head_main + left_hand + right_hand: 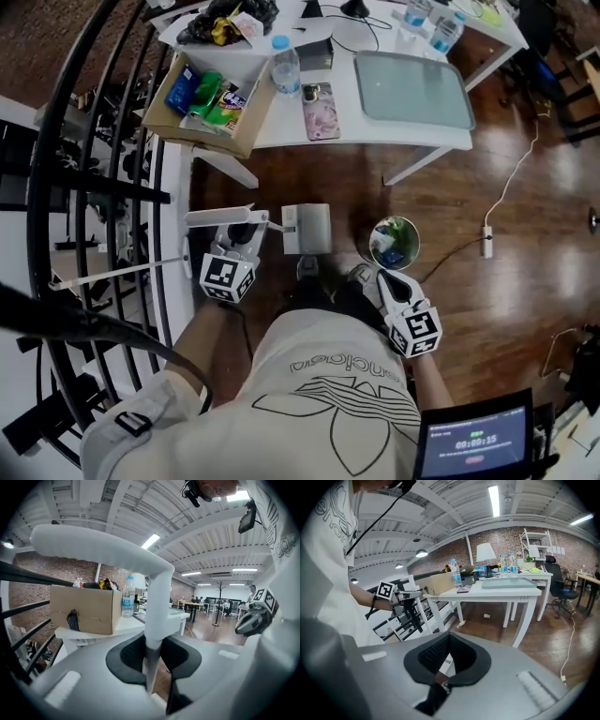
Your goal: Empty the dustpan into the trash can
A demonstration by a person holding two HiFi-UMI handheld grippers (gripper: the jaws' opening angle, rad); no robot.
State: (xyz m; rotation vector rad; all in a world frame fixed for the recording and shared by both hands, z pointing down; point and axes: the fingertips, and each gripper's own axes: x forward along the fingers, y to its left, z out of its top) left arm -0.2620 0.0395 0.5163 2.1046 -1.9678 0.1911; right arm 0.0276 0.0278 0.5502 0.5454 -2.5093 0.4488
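Note:
My left gripper is shut on the white, bent handle of the dustpan, a pale grey pan hanging just above the wooden floor in front of my feet. The trash can, a small round bin with a green liner and blue waste inside, stands on the floor to the right of the pan. My right gripper is shut with nothing in it, close to the bin's near left side. In the right gripper view the left gripper shows at the left, holding the handle.
A white table stands beyond the pan, carrying a cardboard box, a water bottle and a grey tray. A black railing runs along the left, with a long white pole across it. A power strip lies right of the bin.

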